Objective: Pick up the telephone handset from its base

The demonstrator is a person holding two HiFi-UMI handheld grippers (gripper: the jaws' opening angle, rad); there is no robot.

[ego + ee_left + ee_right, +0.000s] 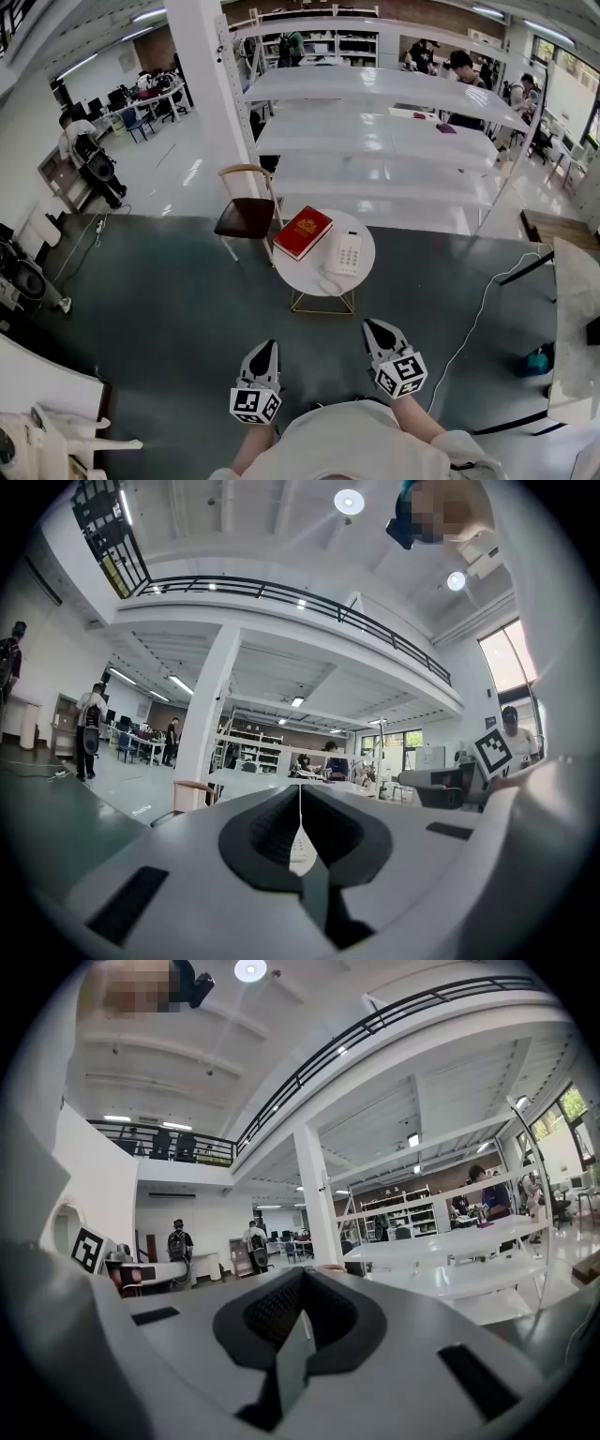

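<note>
A white telephone [345, 253] with its handset on the base lies on a small round white table [309, 272], beside a red book [302, 232]. Both grippers hover in front of the table, pointing level toward it and well short of its near edge. My left gripper [266, 346] has its jaws together with nothing held, and a sliver of the telephone [298, 848] shows through the slit between them. My right gripper [374, 326] is also shut and empty. In the right gripper view, the right gripper [302, 1281] hides the table.
A wooden chair with a dark seat [246, 214] stands just left of and behind the table. A tall white shelving rack [375, 141] and a white pillar [208, 84] rise beyond. A white cable [476, 314] runs over the dark floor at right, near a desk [574, 319]. Several people stand far off.
</note>
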